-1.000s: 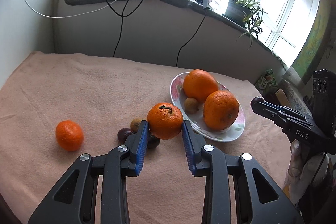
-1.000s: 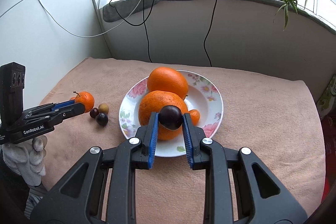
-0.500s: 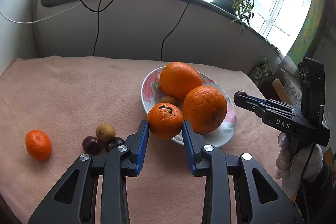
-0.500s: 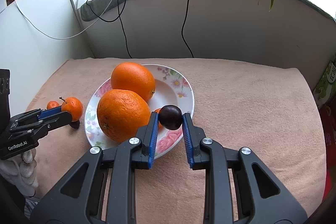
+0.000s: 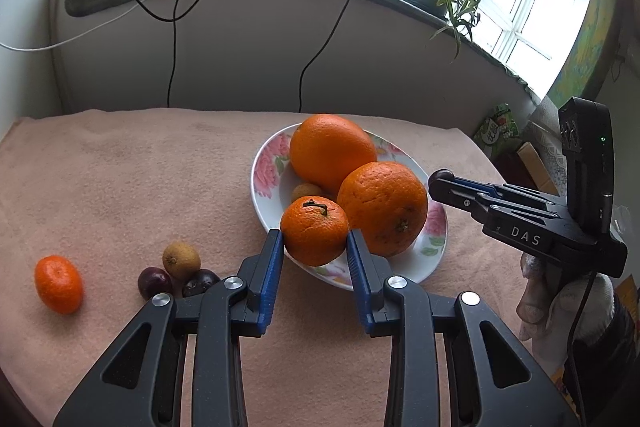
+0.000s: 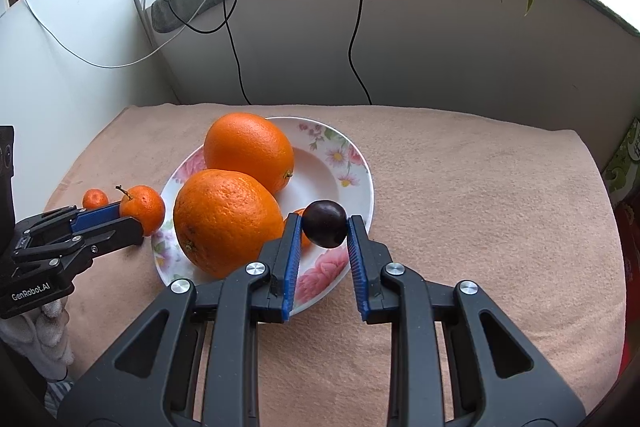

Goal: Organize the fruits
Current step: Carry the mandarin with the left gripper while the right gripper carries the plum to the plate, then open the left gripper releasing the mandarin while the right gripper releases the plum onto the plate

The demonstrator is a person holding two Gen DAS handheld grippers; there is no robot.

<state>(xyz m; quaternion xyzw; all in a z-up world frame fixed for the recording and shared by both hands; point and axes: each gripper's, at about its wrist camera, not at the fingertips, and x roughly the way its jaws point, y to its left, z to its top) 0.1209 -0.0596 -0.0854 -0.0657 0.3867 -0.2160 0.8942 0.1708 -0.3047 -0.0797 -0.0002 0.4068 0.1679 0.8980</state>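
two big oranges [image 5: 382,207] fill the left and middle of the floral plate [image 6: 352,163] on the pink cloth [image 5: 120,179]. the left gripper [image 5: 316,247] is clamped on a stemmed mandarin [image 5: 314,235], held over the plate's near rim beside the front orange. the right gripper [image 6: 324,227] is pinched tight on a dark plum [image 6: 324,223] above the plate's near right edge. a small brown fruit [image 5: 306,191] sits in the plate between the oranges. out on the cloth lie another mandarin [image 5: 59,283], a kiwi [image 5: 181,260] and two dark plums [image 5: 155,282], the three small ones huddled together, touching.
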